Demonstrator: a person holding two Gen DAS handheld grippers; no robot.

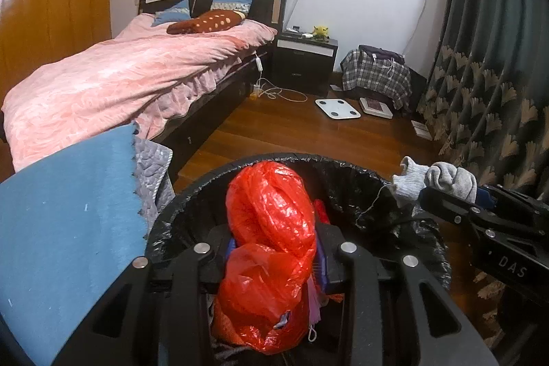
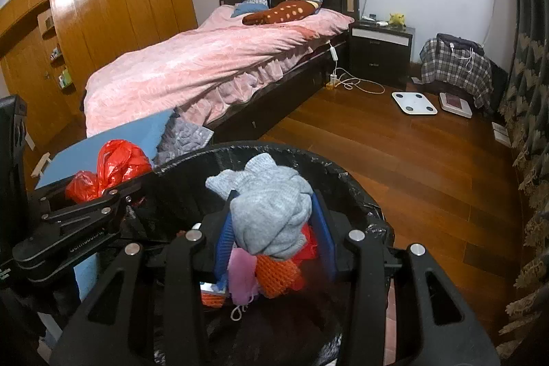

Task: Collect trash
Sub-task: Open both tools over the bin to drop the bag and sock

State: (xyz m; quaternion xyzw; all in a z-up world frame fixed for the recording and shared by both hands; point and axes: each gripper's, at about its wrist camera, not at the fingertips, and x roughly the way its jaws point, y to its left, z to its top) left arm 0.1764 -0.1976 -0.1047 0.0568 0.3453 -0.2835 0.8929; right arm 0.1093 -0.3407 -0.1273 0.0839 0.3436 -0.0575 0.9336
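While hidden leftward, pink rag (image 2: pixel 242 273) under right tongs (image 2: pixel 274 222) gripping grey sock (image 2: pixel 271 208); left tongs (image 1: pixel 274 249) clamping red bag (image 1: pixel 271 228).

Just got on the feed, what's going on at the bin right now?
Both grippers are loaded over the black-lined trash bin. The left gripper is shut on a crumpled red plastic bag, and the right gripper is shut on a wad of grey cloth. Neither piece is released yet; other trash already lies inside.
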